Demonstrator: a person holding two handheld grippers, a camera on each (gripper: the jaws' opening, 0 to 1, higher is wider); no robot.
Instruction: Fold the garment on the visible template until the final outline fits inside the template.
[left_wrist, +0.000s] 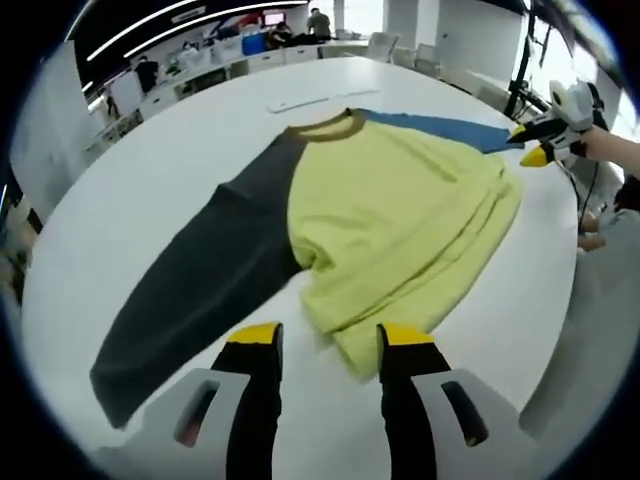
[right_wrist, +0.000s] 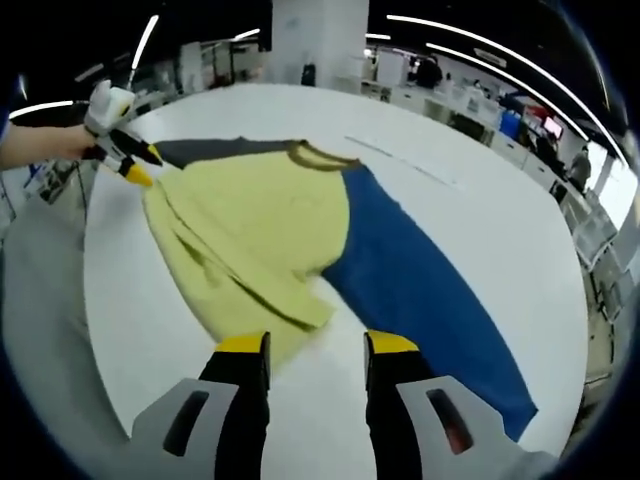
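A long-sleeved shirt (left_wrist: 400, 210) lies flat on a big white table (left_wrist: 160, 170). In the left gripper view the shirt fills the middle of the frame. Its body is yellow, and a dark grey sleeve (left_wrist: 190, 300) runs down to the lower left. A blue sleeve (left_wrist: 440, 128) goes off to the upper right. The brown collar (left_wrist: 325, 126) sits near the top middle. The left gripper (left_wrist: 328, 335) comes up from the bottom of that frame. Its two yellow-tipped jaws stand apart with a gap between them, just by the bottom edge of the yellow part, and they hold nothing. At the right edge of the frame the other gripper shows, close to the blue sleeve. In the right gripper view the yellow body is at the left middle, and the blue sleeve (right_wrist: 430, 300) runs down to the lower right. The right gripper (right_wrist: 316, 345) comes up from the bottom, with its jaws apart and nothing between them, right by the shirt's hem. At the upper left, a hand (right_wrist: 45, 143) holds the other gripper by the grey sleeve (right_wrist: 220, 150). A pale strip (right_wrist: 400, 160) lies on the table past the collar.
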